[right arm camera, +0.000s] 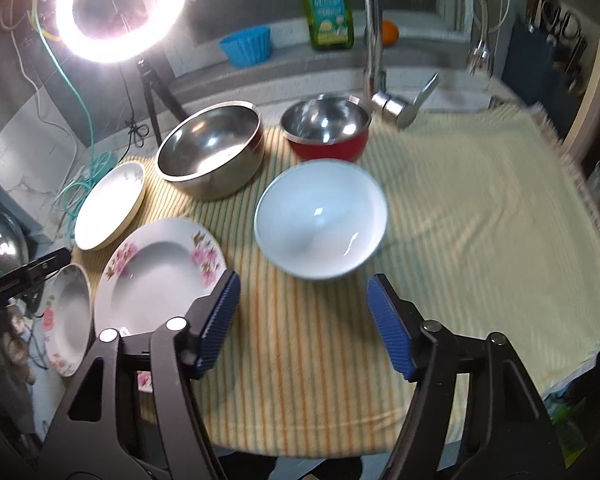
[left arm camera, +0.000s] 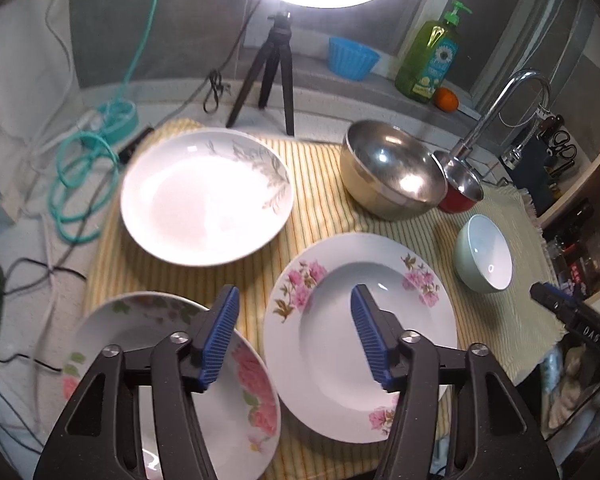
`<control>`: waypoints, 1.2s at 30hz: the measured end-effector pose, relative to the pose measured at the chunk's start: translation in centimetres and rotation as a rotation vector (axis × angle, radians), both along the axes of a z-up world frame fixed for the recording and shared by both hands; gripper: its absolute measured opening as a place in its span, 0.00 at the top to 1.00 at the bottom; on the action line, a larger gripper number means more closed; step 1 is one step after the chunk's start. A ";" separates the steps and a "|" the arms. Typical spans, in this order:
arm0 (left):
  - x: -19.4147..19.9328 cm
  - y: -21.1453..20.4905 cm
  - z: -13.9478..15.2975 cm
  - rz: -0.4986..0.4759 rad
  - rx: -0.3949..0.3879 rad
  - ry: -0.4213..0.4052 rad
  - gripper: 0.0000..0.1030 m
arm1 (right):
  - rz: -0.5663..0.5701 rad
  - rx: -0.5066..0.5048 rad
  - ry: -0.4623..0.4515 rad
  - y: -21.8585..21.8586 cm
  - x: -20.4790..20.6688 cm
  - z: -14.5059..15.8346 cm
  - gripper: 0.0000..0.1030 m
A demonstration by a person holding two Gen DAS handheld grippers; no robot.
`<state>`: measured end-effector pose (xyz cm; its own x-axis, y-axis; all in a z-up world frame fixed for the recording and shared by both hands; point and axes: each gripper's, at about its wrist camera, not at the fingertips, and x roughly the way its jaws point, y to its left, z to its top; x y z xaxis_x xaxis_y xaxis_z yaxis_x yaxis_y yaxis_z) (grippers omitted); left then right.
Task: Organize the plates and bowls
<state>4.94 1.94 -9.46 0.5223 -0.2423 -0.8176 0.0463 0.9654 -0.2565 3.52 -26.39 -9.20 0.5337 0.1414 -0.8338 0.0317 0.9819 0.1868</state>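
The left gripper hangs with its jaws apart and nothing between them, over the left rim of the pink-flowered plate. A second flowered plate lies under its left finger, and a white plate sits ahead on the striped cloth. The right gripper is likewise parted and empty, with the pale bowl just ahead. The steel bowl and red bowl stand farther ahead.
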 end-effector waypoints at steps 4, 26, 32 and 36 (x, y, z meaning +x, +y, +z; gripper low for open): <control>0.9 -0.3 -1.2 -0.031 -0.019 0.048 0.57 | 0.022 0.050 0.055 0.5 0.1 -1.6 0.41; 3.9 0.4 -5.2 -0.064 -0.072 0.190 0.68 | 0.099 0.302 0.264 3.4 1.8 -7.8 0.76; 4.2 0.6 -5.5 -0.067 -0.086 0.204 0.70 | 0.131 0.321 0.276 3.9 2.1 -8.0 0.81; 4.3 0.5 -5.5 -0.071 -0.082 0.205 0.70 | 0.146 0.340 0.288 4.2 2.3 -8.2 0.85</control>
